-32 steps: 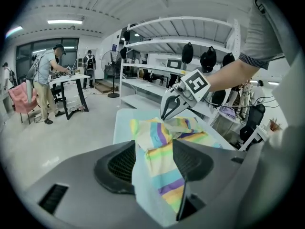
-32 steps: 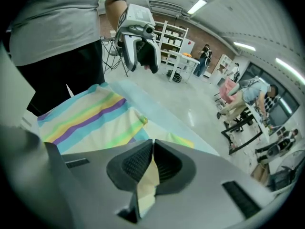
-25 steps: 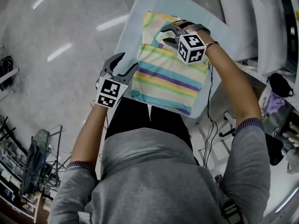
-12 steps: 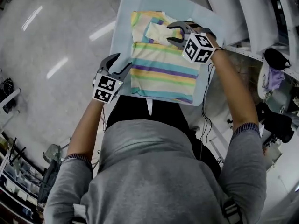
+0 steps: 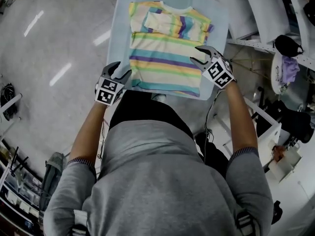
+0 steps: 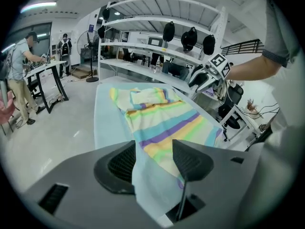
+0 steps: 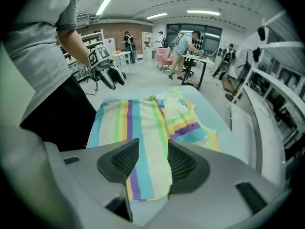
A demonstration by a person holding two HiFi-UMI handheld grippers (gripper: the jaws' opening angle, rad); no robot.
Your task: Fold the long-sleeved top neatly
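Observation:
The striped long-sleeved top (image 5: 167,48) lies flat on the light blue board (image 5: 122,28), with a sleeve (image 5: 170,21) folded across its chest. My left gripper (image 5: 119,71) is open at the top's near left hem corner. In the left gripper view (image 6: 155,149) that corner and the board's cover show through the gap. My right gripper (image 5: 197,54) hovers over the top's right edge near the hem. Its jaws have just been opening and stand apart, with the striped cloth (image 7: 147,123) showing beyond them and nothing pinched.
White shelving (image 5: 256,9) runs along the board's right side, with dark bags (image 5: 288,45) on it. Cables hang below the board's near right corner (image 5: 211,112). People stand at desks (image 7: 190,46) in the background. Polished floor (image 5: 54,58) lies to the left.
The right gripper has left the folded sleeve near the collar and swung back to the top's right edge near the hem. The left gripper has moved in to the near left hem corner.

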